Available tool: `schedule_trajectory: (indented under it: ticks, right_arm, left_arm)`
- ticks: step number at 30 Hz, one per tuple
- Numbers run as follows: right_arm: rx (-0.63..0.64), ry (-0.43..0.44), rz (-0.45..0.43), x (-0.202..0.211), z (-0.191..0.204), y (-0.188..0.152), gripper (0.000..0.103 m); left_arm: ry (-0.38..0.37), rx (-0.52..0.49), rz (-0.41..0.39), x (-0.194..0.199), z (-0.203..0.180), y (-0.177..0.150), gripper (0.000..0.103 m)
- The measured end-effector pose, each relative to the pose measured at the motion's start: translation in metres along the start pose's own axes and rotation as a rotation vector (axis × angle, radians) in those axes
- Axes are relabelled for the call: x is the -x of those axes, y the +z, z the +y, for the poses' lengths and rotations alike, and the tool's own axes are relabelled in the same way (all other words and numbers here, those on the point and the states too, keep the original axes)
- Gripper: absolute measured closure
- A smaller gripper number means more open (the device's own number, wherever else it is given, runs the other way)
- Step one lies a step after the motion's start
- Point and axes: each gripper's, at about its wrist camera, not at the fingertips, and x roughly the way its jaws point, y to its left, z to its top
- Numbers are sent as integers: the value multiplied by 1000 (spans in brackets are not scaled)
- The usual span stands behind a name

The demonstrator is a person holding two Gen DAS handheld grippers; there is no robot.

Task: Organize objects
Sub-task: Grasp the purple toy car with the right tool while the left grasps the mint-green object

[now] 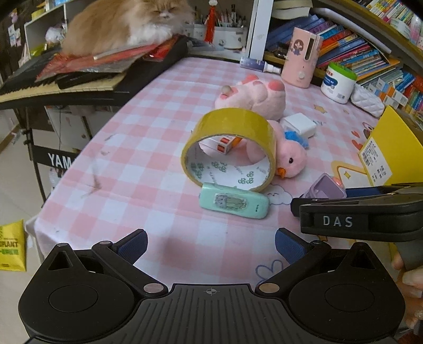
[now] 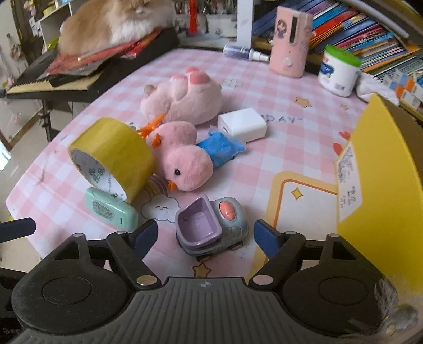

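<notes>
Pink checked table (image 2: 304,148) across both views; yellow box (image 2: 380,185) at right edge. Orange cat (image 1: 127,23) upper left, on clutter over a keyboard. Centre: yellow tape roll (image 1: 230,148) on edge, touching mint case (image 1: 234,204) below it, pink plush chick (image 2: 185,161) just beside. Toy car (image 2: 211,225) lower centre, between spread right gripper (image 2: 206,235) fingers. Left gripper (image 1: 211,244) spread too, holding nothing, near the mint case.

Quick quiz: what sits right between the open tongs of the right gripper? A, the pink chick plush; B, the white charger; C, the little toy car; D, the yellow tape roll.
C: the toy car sits on the tablecloth directly between the right gripper's spread tongs, while the tape roll stands off to the left.
</notes>
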Motion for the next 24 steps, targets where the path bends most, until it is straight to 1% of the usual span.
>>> schedule_trajectory:
  ticks: [2, 3, 4, 6, 8, 11, 12, 13, 16, 17, 18, 19, 20, 24]
  right_arm:
    - [9, -1, 17, -6, -1, 2, 34]
    - [16, 0, 30, -9, -1, 2, 40]
    - [22, -3, 39, -11, -2, 3, 41]
    - [24, 6, 39, -11, -3, 5, 41]
    - [9, 25, -5, -4, -7, 8, 41]
    - [14, 14, -85, 11, -10, 15, 41]
    - [16, 5, -108, 17, -11, 17, 41]
    - [18, 0, -121, 20, -12, 18, 41]
    - [8, -3, -178, 33, -16, 19, 41]
    - [11, -1, -190, 36, -17, 20, 41]
    - [16, 0, -200, 38, -18, 20, 41]
    - [22, 0, -206, 41, -18, 19, 41]
    - [26, 1, -208, 42, -18, 20, 41]
    - [21, 2, -200, 44, -18, 17, 41]
  left_arm:
    - [3, 6, 8, -4, -1, 2, 0]
    - [4, 8, 12, -6, -2, 3, 0]
    - [2, 8, 15, -8, -2, 4, 0]
    - [-4, 6, 13, -10, -5, 7, 1]
    - [-7, -2, 6, -13, -9, 10, 2]
    - [-16, -25, -10, -19, -17, 14, 7]
    - [-14, -30, -11, -22, -19, 14, 10]
    - [-10, -32, -7, -26, -21, 15, 16]
    - [-1, -41, -13, -32, -24, 18, 20]
    - [9, -48, -20, -33, -24, 19, 20]
    - [20, -58, -26, -34, -25, 19, 23]
    - [30, -70, -30, -36, -26, 20, 30]
    - [31, -81, -27, -37, -26, 20, 33]
    - [22, -102, -30, -32, -25, 19, 34]
